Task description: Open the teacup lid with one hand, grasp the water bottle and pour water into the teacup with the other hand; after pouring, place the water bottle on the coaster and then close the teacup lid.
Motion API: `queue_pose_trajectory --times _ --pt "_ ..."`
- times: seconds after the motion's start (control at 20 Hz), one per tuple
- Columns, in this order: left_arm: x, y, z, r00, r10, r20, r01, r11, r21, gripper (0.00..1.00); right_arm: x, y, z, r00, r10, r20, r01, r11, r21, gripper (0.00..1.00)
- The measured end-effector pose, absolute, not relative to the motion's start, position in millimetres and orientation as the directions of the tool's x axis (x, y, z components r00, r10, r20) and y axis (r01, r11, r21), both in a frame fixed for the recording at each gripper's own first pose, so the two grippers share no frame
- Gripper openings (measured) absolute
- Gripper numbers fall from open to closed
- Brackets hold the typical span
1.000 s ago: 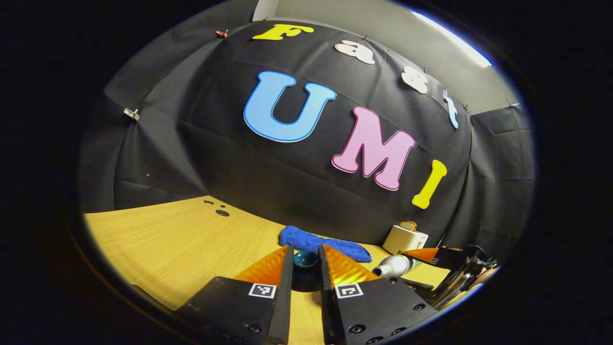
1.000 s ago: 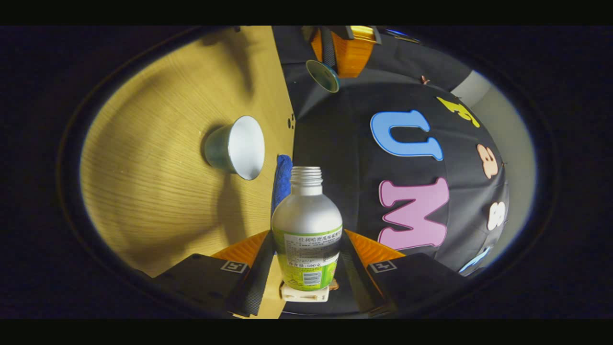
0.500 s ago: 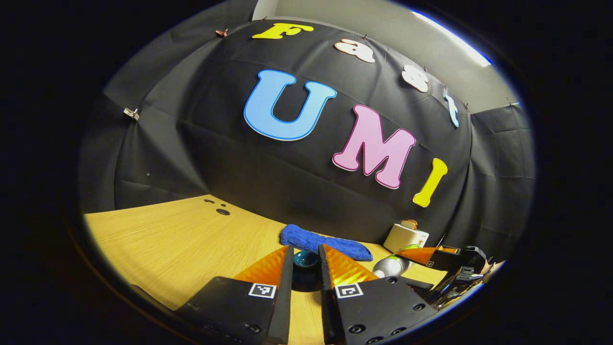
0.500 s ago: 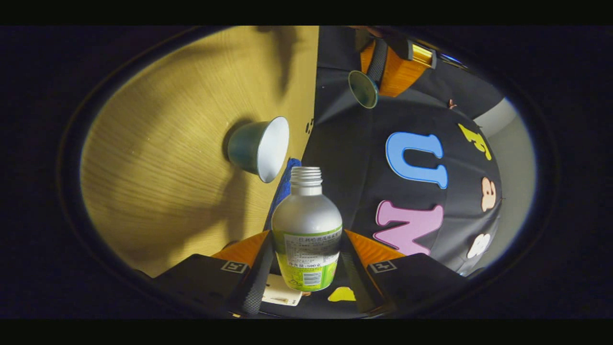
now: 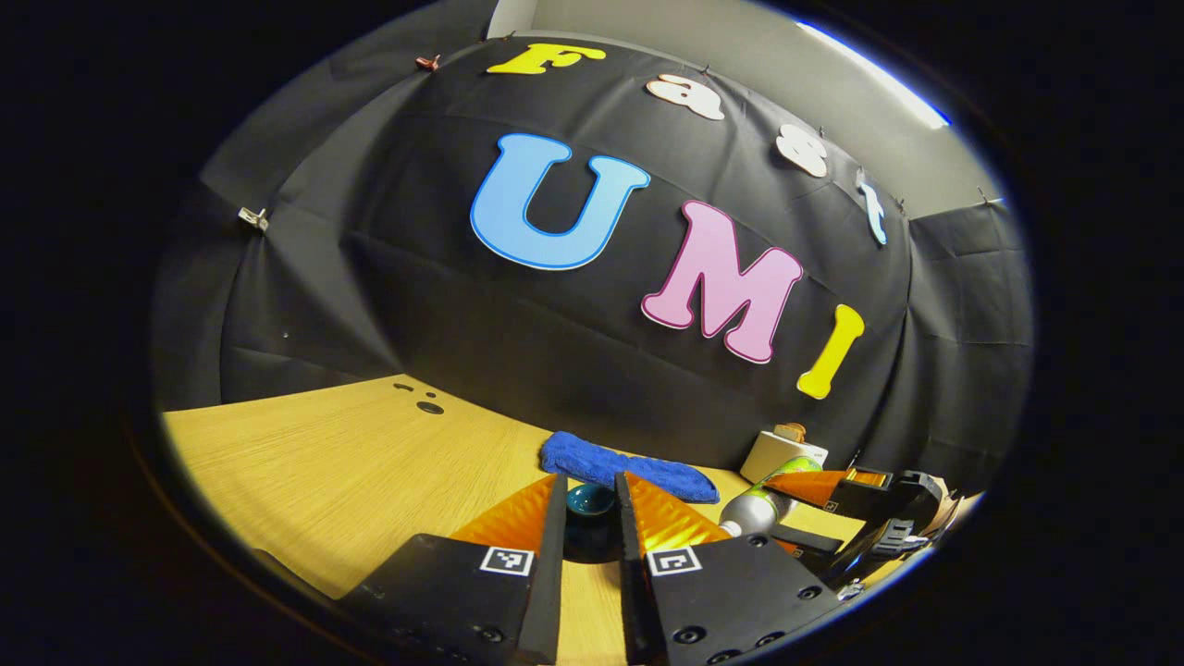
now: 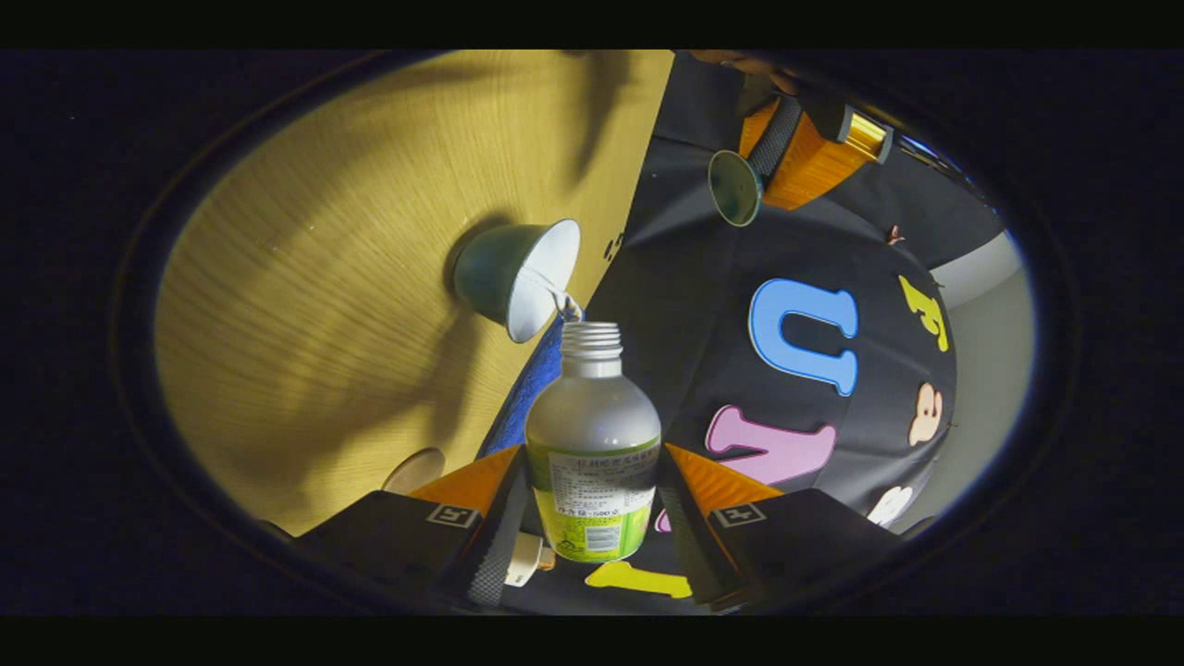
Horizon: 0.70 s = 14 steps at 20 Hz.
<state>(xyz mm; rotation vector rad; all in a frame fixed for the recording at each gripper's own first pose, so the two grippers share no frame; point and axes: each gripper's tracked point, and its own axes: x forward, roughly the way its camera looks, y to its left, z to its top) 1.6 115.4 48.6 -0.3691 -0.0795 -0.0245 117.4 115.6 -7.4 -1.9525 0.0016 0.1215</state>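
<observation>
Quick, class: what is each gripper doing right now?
Left gripper: closed on the teacup lid.
Right gripper: closed on the water bottle, pouring.

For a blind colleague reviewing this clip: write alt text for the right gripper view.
The right gripper holds an uncapped water bottle tipped sideways, a thin stream running from its mouth into the open teacup on the wooden table. Farther off, the left gripper holds the teacup lid clear.

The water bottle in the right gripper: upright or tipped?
Tipped: the water bottle leans mouth-first toward the teacup, a thin stream entering it.
</observation>
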Motion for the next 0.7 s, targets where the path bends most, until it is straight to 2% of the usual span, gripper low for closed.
queue_pose_trajectory --times 0.7 --pt "3 115 47 0.997 -0.014 0.073 0.039 0.931 -0.363 0.32 121 117 4 0.995 0.08 -0.063 -0.014 -0.506 -0.863 0.76"
